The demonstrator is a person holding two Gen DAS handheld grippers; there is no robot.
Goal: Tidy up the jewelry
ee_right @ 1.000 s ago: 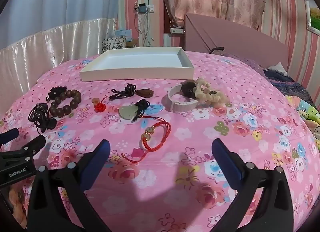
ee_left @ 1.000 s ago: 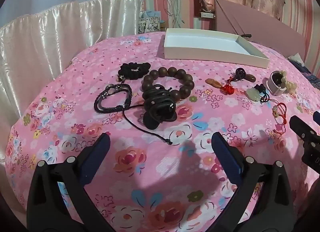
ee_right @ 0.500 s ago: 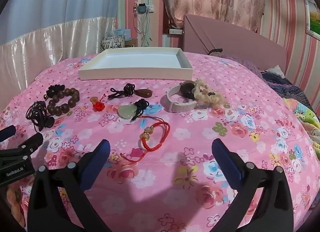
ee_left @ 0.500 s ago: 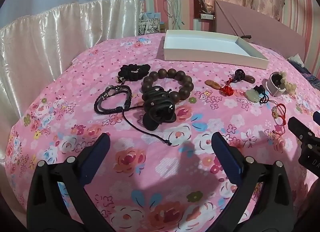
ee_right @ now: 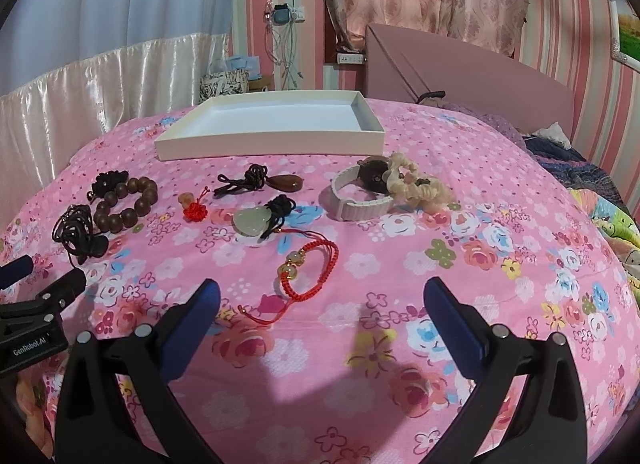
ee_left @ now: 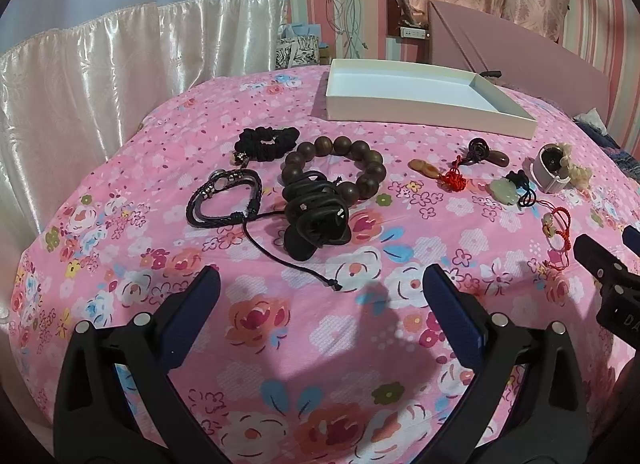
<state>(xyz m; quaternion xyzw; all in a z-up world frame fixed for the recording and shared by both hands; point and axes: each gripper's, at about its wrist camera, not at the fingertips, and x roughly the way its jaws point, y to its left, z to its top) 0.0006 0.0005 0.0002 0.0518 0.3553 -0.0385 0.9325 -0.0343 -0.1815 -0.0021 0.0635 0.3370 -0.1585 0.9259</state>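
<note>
Grippers first: the left gripper (ee_left: 320, 292) and the right gripper (ee_right: 320, 292) both hover low over the pink floral bedspread (ee_right: 460, 248), jaws spread wide and holding nothing. Judged step: the approach before a first pick, since the white tray (ee_right: 272, 144) at 12 o'clock lies bare. Just ahead of the right gripper, at 12 o'clock, lies the red cord bracelet (ee_right: 308, 264); beyond it the jade pendant (ee_right: 250, 220), and at 1 o'clock the white watch band (ee_right: 352, 196) touching a cream scrunchie (ee_right: 416, 184). Ahead of the left gripper sits the black cord bundle (ee_left: 316, 216), overlapping the wooden bead bracelet (ee_left: 336, 168). The next move likely calls for lowering one gripper over a thin cord and closing squarely on it. Against the earlier frames both views sit slightly nearer the jewelry; no piece has shifted.
</note>
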